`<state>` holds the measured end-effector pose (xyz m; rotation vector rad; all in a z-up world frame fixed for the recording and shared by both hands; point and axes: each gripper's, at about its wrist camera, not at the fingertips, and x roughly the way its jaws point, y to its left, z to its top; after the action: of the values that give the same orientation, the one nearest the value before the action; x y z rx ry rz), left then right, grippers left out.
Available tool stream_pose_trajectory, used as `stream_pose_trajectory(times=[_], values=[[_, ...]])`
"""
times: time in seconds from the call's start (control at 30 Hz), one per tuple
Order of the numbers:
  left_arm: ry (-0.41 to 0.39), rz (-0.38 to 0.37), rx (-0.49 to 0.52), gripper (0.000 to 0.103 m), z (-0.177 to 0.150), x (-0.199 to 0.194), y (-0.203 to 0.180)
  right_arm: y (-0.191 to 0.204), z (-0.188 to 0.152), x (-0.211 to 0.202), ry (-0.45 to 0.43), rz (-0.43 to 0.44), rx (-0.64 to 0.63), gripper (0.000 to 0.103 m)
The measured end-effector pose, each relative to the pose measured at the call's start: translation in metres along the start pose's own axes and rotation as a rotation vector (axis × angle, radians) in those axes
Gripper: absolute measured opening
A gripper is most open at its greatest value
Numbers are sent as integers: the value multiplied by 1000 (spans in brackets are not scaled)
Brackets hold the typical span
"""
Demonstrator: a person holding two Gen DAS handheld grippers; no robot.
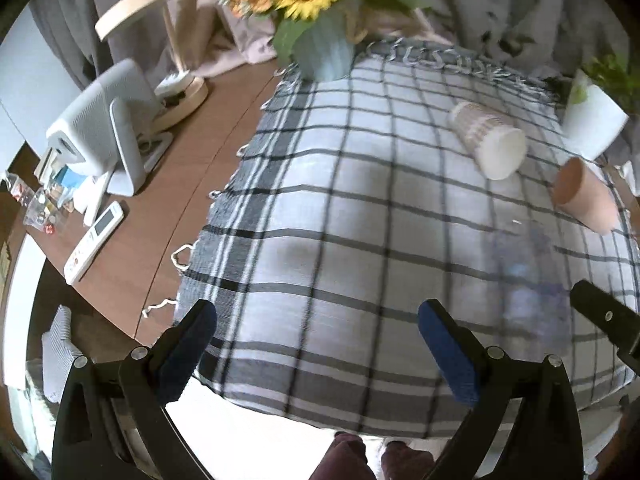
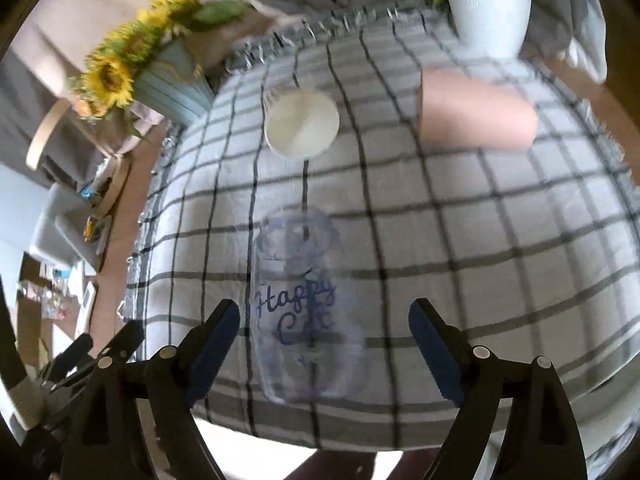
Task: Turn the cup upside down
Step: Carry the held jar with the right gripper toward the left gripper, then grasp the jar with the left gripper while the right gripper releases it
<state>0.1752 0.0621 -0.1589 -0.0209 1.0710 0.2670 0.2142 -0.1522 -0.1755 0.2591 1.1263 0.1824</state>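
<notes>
A clear plastic cup [image 2: 306,304] with blue "Happy" lettering lies on its side on the checked cloth [image 2: 480,240], between the open fingers of my right gripper [image 2: 324,334]. It shows faintly in the left wrist view [image 1: 524,280]. A white paper cup [image 2: 301,123] and a pink cup [image 2: 476,110] also lie on their sides farther back; they show in the left wrist view too, white [image 1: 490,138] and pink [image 1: 584,194]. My left gripper [image 1: 318,338] is open and empty over the cloth's near left part.
A sunflower vase [image 1: 320,40] stands at the cloth's far left corner, a white plant pot [image 2: 488,4] at the far right. On the wooden table [image 1: 168,208] to the left are a white device [image 1: 100,128], a remote [image 1: 94,242] and a lamp base [image 1: 182,92].
</notes>
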Motion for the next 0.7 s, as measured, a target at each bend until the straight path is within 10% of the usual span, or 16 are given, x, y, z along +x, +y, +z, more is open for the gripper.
stream_pose_trajectory(times=[0.7], values=[[-4, -94, 50, 103, -41, -18, -102, -91, -21, -37, -3, -38, -41, 87]])
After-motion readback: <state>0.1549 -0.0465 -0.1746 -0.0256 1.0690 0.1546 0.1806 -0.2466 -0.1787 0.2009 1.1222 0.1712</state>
